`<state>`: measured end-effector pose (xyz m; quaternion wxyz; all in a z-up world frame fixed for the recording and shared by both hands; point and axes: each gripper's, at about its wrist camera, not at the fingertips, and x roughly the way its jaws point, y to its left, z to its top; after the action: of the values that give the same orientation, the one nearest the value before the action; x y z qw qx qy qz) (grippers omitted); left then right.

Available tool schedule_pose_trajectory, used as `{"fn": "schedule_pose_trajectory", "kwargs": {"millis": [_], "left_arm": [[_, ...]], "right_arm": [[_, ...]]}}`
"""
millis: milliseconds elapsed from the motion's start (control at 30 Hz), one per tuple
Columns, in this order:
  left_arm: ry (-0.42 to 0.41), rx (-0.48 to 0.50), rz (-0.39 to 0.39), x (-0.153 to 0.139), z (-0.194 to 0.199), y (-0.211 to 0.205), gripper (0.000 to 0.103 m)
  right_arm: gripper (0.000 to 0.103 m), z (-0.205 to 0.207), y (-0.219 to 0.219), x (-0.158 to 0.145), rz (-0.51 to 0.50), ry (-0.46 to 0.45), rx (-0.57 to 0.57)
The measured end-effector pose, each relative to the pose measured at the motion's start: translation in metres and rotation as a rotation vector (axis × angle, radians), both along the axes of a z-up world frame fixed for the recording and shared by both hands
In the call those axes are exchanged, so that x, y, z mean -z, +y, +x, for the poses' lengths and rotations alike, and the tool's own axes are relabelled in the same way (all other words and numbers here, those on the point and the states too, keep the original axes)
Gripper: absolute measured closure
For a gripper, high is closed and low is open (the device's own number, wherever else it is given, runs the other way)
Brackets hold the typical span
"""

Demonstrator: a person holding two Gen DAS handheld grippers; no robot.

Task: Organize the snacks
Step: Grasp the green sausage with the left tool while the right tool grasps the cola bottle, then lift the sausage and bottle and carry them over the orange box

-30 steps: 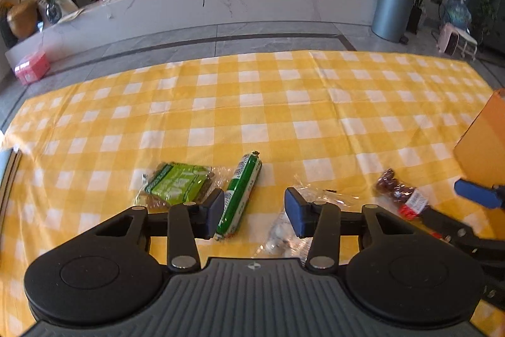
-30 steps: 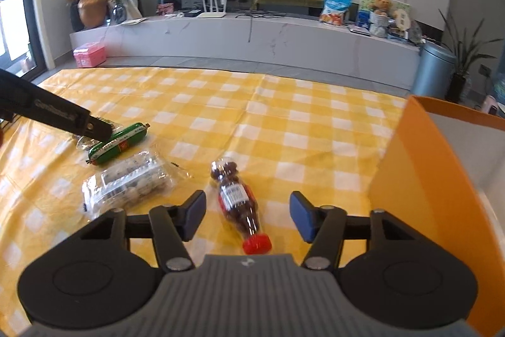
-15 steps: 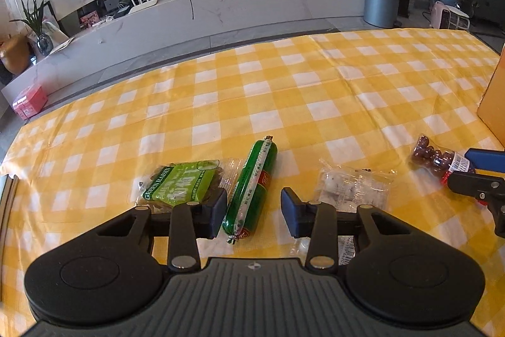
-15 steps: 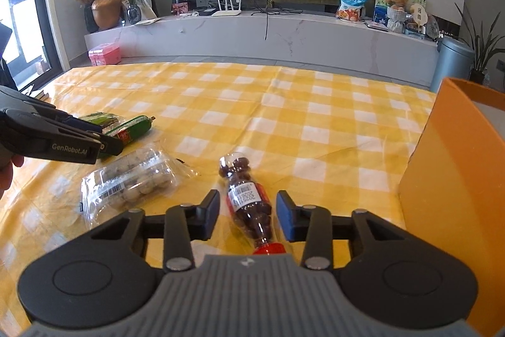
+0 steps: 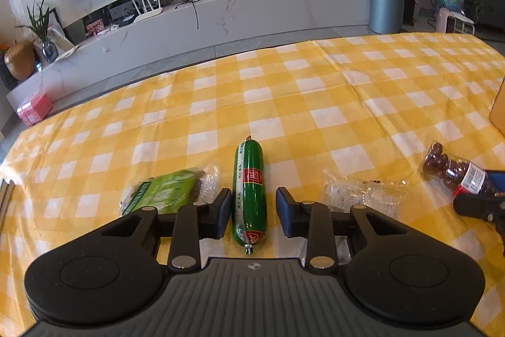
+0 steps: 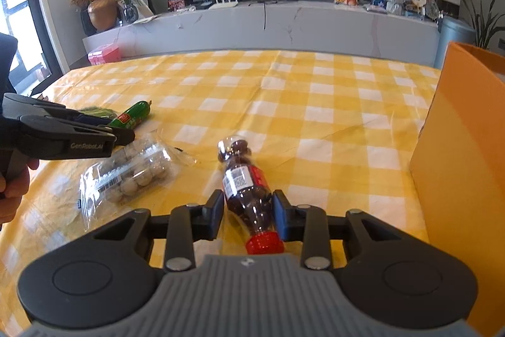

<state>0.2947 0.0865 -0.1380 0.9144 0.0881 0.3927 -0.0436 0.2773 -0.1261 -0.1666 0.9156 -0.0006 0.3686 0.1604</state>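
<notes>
Bottle (image 6: 244, 195) in shut right tongs (image 6: 247, 215); left tongs (image 5: 254, 212) closing, loose astride sausage (image 5: 249, 188).

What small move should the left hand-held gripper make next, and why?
Probably close a little more. The left hand-held gripper has just been closing around the green sausage, which lies between its jaws, yet a gap shows on the right side. The right hand-held gripper already clamps the bottle of brown snacks, so both could then lift toward the orange box.
</notes>
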Motion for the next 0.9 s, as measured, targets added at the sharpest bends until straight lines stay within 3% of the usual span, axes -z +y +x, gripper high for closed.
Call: {"fn": "schedule_pose_trajectory", "kwargs": {"millis": [233, 400, 500, 767, 900], "left_arm": [[-0.023, -0.03, -0.011, 0.0, 0.0, 0.0, 0.065], [-0.014, -0.028, -0.004, 0.0, -0.001, -0.003, 0.076], [-0.012, -0.026, 0.006, 0.0, -0.001, -0.005, 0.077], [0.0, -0.087, -0.083, -0.005, -0.001, 0.006, 0.077], [-0.023, -0.081, -0.081, -0.012, -0.004, 0.006, 0.077]], "right_arm": [[0.066, 0.0, 0.0, 0.0, 0.011, -0.012, -0.009], [0.071, -0.002, 0.001, 0.001, -0.007, -0.024, -0.009], [0.071, -0.002, 0.0, 0.001, -0.007, -0.025, -0.007], [0.072, -0.002, 0.001, 0.0, -0.01, -0.025, -0.013], [0.072, -0.004, 0.001, -0.001, 0.0, -0.026, -0.012]]}}
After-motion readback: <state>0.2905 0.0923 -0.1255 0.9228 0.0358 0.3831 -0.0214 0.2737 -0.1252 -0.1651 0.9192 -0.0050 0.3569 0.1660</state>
